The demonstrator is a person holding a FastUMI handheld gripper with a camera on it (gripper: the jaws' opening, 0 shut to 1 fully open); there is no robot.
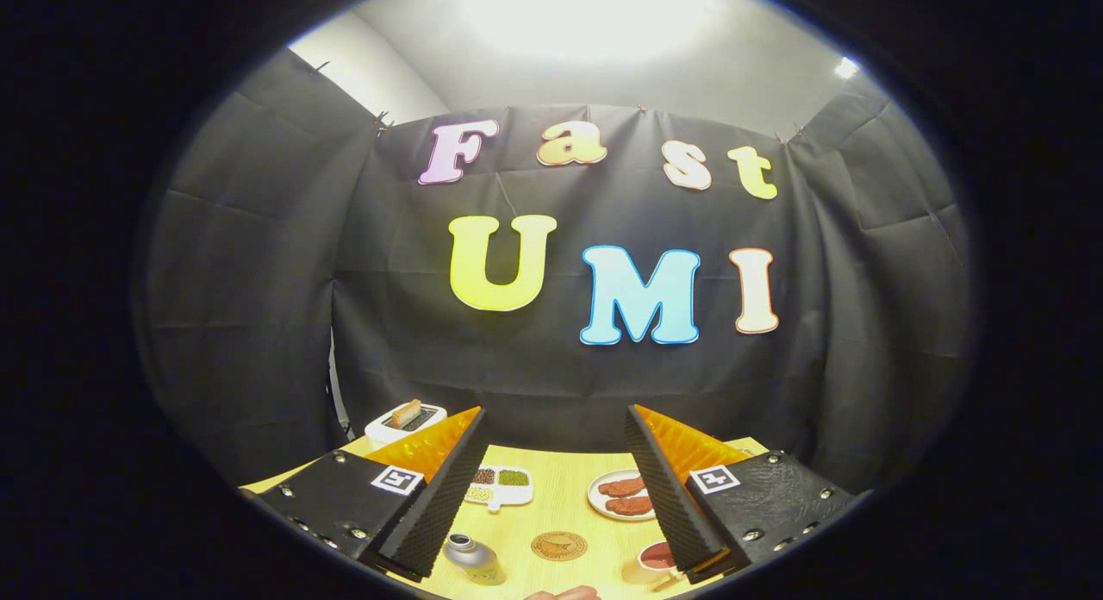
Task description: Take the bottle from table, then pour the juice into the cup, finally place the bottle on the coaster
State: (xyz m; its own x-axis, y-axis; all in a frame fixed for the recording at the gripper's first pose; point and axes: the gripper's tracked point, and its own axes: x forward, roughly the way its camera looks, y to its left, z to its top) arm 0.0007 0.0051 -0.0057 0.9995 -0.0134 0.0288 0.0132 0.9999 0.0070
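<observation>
My gripper (pixel 556 419) is held high above the yellow table (pixel 560 475), its two black ribbed fingers (pixel 439 496) wide apart with nothing between them. Far below, a small silver-capped bottle (pixel 474 559) stands by the left finger. A round brown coaster (pixel 558 546) lies in the middle between the fingers. A cup (pixel 651 564) with reddish contents sits against the right finger, partly hidden by it.
A white toaster (pixel 405 421) with a slice of bread stands at the table's far left corner. A white divided dish (pixel 500 486) holds beans, and a plate (pixel 622 495) holds reddish meat pieces. A fingertip (pixel 564 593) of a person shows at the near edge.
</observation>
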